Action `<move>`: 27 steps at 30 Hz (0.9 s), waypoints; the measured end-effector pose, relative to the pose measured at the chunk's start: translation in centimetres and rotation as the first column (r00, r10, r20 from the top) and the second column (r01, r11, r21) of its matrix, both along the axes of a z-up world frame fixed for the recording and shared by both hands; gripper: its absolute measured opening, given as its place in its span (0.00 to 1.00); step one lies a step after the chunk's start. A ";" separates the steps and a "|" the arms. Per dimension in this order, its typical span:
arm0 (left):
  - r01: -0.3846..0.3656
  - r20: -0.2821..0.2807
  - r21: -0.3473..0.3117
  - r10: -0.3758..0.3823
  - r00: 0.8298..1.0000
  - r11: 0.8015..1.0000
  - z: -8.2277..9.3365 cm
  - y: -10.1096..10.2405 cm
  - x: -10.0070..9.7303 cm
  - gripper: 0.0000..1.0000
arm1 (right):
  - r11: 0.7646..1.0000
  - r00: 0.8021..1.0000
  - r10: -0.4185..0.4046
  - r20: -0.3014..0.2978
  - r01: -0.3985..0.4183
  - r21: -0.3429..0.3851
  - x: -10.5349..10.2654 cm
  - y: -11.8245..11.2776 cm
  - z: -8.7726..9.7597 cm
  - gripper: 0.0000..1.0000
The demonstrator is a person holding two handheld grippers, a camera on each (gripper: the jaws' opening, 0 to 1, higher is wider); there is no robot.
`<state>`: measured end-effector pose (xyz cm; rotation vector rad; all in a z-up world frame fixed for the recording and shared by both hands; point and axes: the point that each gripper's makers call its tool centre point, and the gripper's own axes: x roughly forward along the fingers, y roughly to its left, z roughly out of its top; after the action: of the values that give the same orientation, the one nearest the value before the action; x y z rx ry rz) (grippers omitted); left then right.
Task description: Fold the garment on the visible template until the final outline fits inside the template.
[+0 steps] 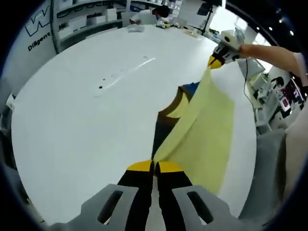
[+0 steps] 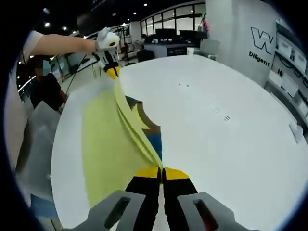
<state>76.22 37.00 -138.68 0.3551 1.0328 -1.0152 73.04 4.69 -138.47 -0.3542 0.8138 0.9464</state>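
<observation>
- Left gripper view: pale yellow garment (image 1: 202, 130) stretched taut in the air between the two tools, one edge running up to the far tool, lower part draping toward the white tabletop (image 1: 86, 120)
- Dark brown and blue patch (image 1: 175, 103) seen past the cloth, lying on the tabletop; probably the template, though mostly hidden
- Left tool (image 1: 154, 166) clamped tight on a near corner of the garment, yellow tips pressed together
- Right gripper view: right tool (image 2: 162, 172) likewise pinched on a corner, cloth (image 2: 103, 149) fanning away in layered folds toward the other tool (image 2: 111, 71)
- Judged stage: mid-fold, garment lifted and being carried over; not yet laid flat, outline not yet checked against the template
- Left to do: lower, smooth, perhaps fold again
- Farther out: shelving and lettered wall (image 1: 41, 29), a seated person at the tabletop's far end (image 1: 151, 14)
</observation>
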 end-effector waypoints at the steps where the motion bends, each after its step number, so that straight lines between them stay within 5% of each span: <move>1: -0.027 -0.014 -0.008 0.027 1.000 1.000 -0.4 0.0 0.3 0.01 | 1.000 1.000 -0.004 -0.008 0.004 -0.002 0.2 0.0 -0.3 0.00; 9: -0.083 -0.017 -0.016 0.082 0.996 0.996 -2.1 -0.2 1.7 0.02 | 0.999 0.999 -0.044 -0.033 0.043 -0.016 1.5 -0.1 -2.1 0.00; 12: -0.127 0.022 -0.009 0.127 0.992 0.992 -2.3 0.4 2.5 0.02 | 0.997 0.997 -0.072 0.012 0.072 -0.022 2.1 -0.4 -2.2 0.00; 15: -0.151 0.033 -0.022 0.151 0.988 0.988 -2.3 1.0 2.4 0.06 | 0.995 0.995 -0.101 0.021 0.102 -0.024 2.1 -1.1 -2.5 0.10; 21: -0.178 0.014 -0.016 0.179 0.984 0.984 -2.3 2.4 0.2 0.06 | 0.984 0.985 -0.175 0.011 0.174 0.032 -0.6 -1.3 -2.3 0.09; 27: -0.198 -0.009 -0.076 0.198 0.980 0.977 -1.9 3.0 -4.6 0.18 | 0.976 0.979 -0.203 -0.008 0.203 0.084 -5.5 -0.9 -2.5 0.12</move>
<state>71.61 40.02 -140.62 0.1846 1.0065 -0.8722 67.55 3.80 -140.94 -0.1941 0.7909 0.7867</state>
